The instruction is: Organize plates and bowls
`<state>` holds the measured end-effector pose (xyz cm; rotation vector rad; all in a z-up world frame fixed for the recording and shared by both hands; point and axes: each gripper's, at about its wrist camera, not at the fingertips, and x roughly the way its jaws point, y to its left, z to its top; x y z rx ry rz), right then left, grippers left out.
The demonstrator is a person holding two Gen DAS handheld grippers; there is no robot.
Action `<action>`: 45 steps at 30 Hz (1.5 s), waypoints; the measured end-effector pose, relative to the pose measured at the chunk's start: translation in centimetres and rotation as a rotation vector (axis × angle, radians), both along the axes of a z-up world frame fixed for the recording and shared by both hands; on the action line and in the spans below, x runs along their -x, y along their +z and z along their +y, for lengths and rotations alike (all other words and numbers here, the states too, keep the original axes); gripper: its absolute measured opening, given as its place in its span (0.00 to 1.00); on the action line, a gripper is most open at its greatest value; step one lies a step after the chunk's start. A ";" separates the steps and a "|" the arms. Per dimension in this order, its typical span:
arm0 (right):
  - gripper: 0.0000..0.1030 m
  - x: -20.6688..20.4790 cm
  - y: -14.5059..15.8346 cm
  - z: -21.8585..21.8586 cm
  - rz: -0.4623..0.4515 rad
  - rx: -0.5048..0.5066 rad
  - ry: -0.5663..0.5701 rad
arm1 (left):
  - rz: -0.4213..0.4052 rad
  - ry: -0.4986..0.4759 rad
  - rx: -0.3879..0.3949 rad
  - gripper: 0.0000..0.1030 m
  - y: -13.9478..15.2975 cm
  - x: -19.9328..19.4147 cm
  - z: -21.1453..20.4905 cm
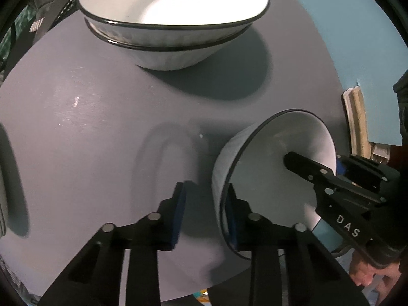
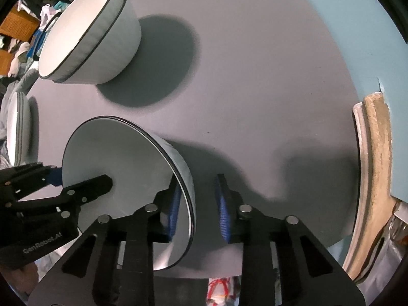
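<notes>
A small white bowl [image 1: 267, 178] [image 2: 114, 153] with a thin black rim stands near the front edge of the round grey table [image 1: 76, 127] [image 2: 255, 76]. My left gripper [image 1: 205, 214] [image 2: 83, 176] straddles one side of its rim, one pad inside against the wall. The outer pad stands off the wall with a gap showing. My right gripper [image 2: 197, 211] [image 1: 315, 163] straddles the opposite side the same way, its outer pad also clear of the wall. Two larger white bowls [image 1: 173, 5] [image 2: 84, 25], nested, sit at the far side.
A stack of white plates [image 2: 17, 127] stands at the table's left edge. A round beige-rimmed object [image 2: 374, 165] [image 1: 355, 117] lies off the table's right side against a light blue surface. Cluttered cloth and furniture show beyond the far left. A hand [image 1: 364, 275] holds the right gripper.
</notes>
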<state>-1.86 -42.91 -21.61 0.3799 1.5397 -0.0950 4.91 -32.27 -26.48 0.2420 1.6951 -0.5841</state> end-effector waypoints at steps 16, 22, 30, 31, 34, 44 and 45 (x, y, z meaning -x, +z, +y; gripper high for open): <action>0.07 -0.8 0.1 0.8 0.007 -0.006 0.006 | -0.027 -0.012 0.010 0.07 0.4 0.7 -0.8; 0.06 -0.9 0.1 1.6 0.021 -0.008 0.006 | -0.033 0.006 0.005 0.07 0.8 1.1 -0.4; 0.05 -1.5 0.5 2.0 0.029 -0.025 0.012 | -0.055 0.010 -0.001 0.07 1.9 1.3 -1.4; 0.05 -0.6 1.1 0.7 0.027 -0.024 0.014 | -0.056 0.012 0.002 0.07 2.2 1.4 -1.4; 0.05 -1.0 2.1 0.4 0.027 -0.022 0.022 | -0.058 0.021 0.009 0.07 2.8 1.1 -1.4; 0.05 -2.9 4.6 1.7 0.016 -0.026 0.047 | -0.089 0.050 0.018 0.07 5.8 0.2 -1.4; 0.05 -3.2 5.0 1.7 0.013 -0.026 0.049 | -0.091 0.053 0.020 0.07 6.1 0.0 -1.2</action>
